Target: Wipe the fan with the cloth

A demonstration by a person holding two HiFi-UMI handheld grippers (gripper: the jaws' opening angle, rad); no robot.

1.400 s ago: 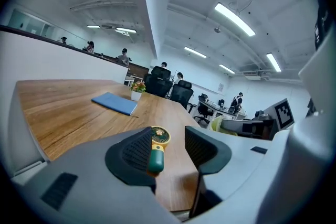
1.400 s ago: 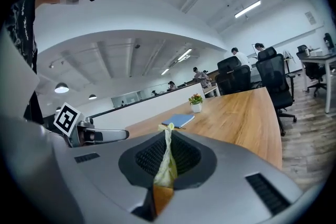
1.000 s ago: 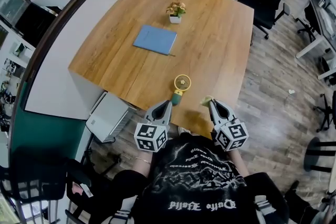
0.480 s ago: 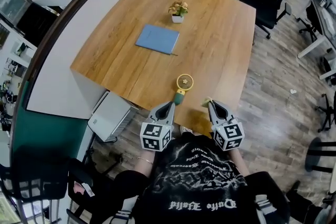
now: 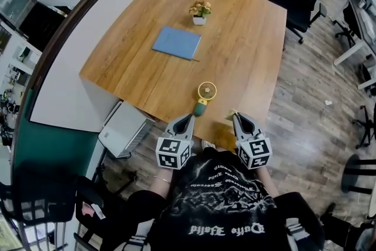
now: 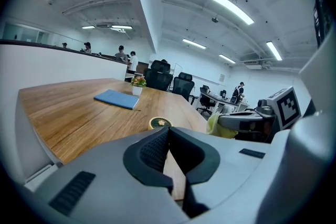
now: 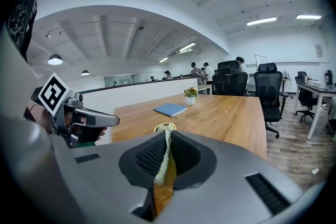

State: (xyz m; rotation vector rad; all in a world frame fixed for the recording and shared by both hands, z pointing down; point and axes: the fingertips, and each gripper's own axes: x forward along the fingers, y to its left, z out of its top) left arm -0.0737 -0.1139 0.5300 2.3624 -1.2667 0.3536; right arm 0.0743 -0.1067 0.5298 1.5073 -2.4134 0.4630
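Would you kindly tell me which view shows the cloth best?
The right gripper view: the cloth sits pinched in the right gripper, close up. The left gripper view shows a yellow bunch from the side; the head view, only a speck.

Your head camera looks steeply down over the counter's near edge. Both gripper cameras skim low across it, sharing the fan.

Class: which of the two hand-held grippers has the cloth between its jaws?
The right hand-held gripper pinches the yellow cloth; the left hand-held gripper is shut empty.
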